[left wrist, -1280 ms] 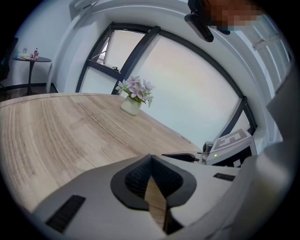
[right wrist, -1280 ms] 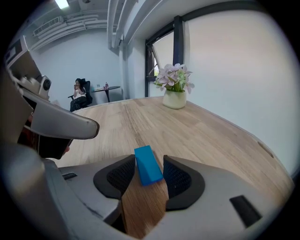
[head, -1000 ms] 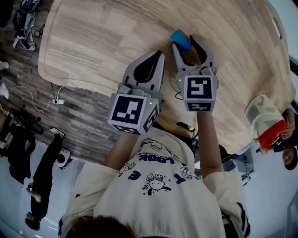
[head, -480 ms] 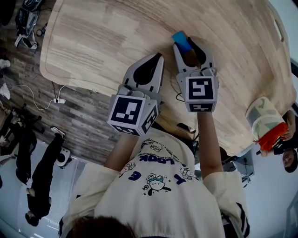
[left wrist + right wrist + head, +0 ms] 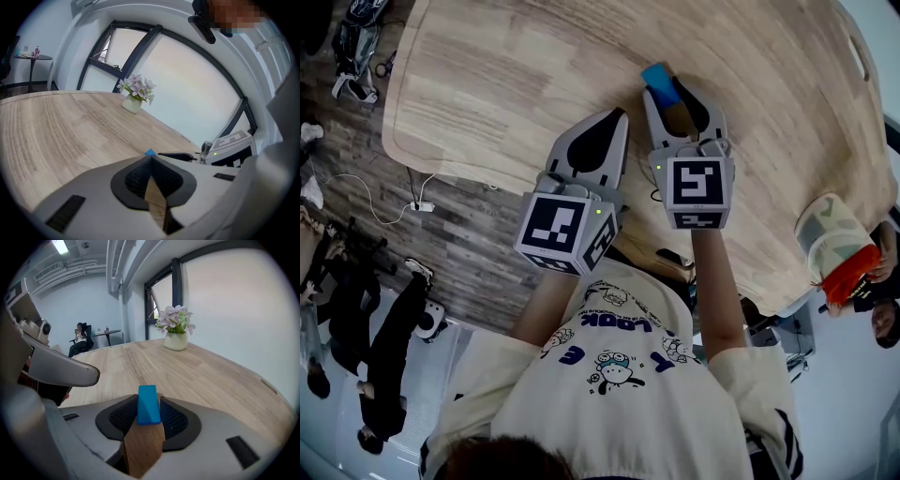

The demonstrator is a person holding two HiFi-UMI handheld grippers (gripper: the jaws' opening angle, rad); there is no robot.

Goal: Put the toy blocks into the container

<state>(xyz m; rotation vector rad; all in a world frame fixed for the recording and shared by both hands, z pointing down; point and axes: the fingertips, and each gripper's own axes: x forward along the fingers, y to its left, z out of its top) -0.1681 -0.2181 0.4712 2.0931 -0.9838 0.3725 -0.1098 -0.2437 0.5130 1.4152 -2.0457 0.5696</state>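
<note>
The right tool (image 5: pixel 668 91), in the head view, has just been closing and is clamping a blue toy block (image 5: pixel 661 81) at the wooden bench (image 5: pixel 487 84); the likely container (image 5: pixel 830 239) is sitting well apart at the bench's edge, so the drop-off is not yet done. In the left gripper view, the left tool (image 5: pixel 151 157) is resting with jaws together and empty, and a flower vase (image 5: pixel 132 103) is standing by tall windows (image 5: pixel 187 79). In the right gripper view, the pads (image 5: pixel 123 417) are pressing the block's sides

blue block (image 5: pixel 660 82): lower end hidden in head view between jaws of right gripper (image 5: pixel 668 89), which have just been closing | container (image 5: pixel 828 234): inside not visible; red thing (image 5: pixel 848 270) at it unidentifiable | table (image 5: pixel 506 84): far end cut off by picture's top edge
</note>
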